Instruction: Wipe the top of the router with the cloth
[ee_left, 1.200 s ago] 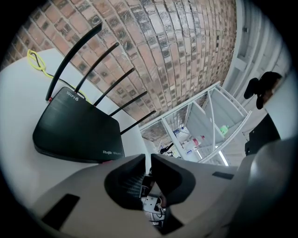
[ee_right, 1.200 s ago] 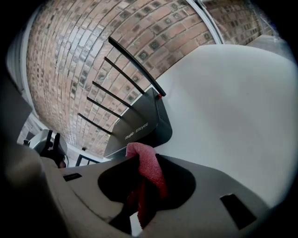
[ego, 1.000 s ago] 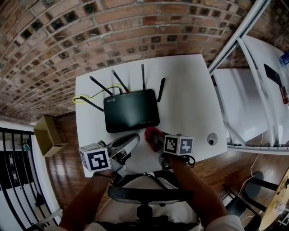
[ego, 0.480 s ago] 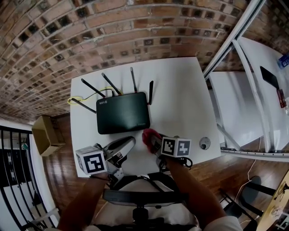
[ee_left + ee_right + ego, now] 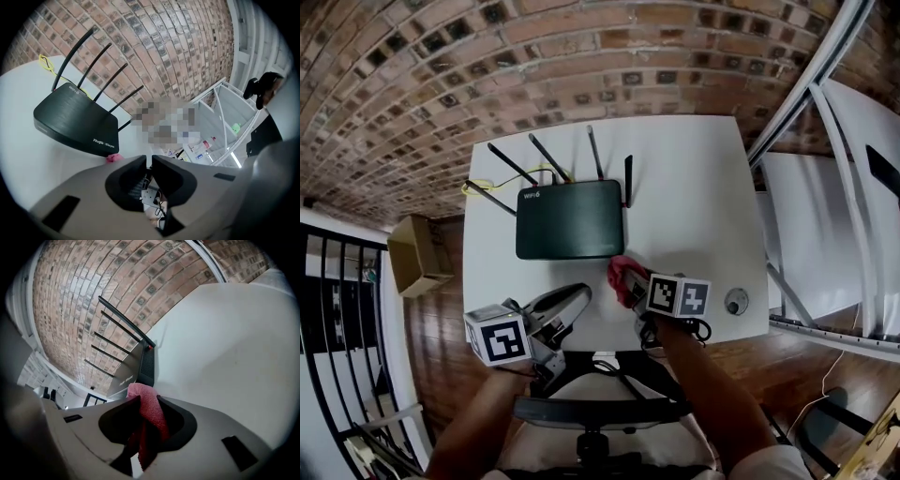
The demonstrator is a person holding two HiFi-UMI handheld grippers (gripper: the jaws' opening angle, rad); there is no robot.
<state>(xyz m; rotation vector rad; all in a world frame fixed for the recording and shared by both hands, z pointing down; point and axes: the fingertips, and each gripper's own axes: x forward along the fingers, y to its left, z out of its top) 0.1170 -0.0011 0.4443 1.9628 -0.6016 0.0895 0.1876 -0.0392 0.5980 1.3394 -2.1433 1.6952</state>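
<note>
Looking down onto a white table (image 5: 694, 187) backing against a brick wall (image 5: 581, 56). Finding the router (image 5: 570, 232) lying flat toward the table's back left, clear of every edge: black and matte, a low slab thinning toward the front, carrying white lettering at its rear left corner and on its front face, and raising four thin black antennas (image 5: 546, 157) from the rear edge, fanning toward the wall. Noting a yellow cable (image 5: 478, 187) looping on the table by its left rear corner. Holding the cloth (image 5: 622, 269), red-pink and terry-looking, in the right gripper (image 5: 630, 283), just in front of the router's front right corner rather than over its top; reading in the right gripper view both jaws clamped on the cloth, one fold bulging above the tips and the rest hanging down between them. Keeping the left gripper (image 5: 581, 292) low over the front strip of the table, pointing at the router's front edge, jaws drawn together to a narrow slit and gripping nothing. Leaving only a narrow band between the router's front edge and the table's near edge, both grippers crowding it. Offering far more bare white to the router's right, out to the right edge, with only a small round grey object (image 5: 736, 302) sitting near the front right corner. Showing a slimmer margin on the router's left, then a drop to wooden floor (image 5: 431, 347) with a cardboard box (image 5: 411, 267) beside the table.
</note>
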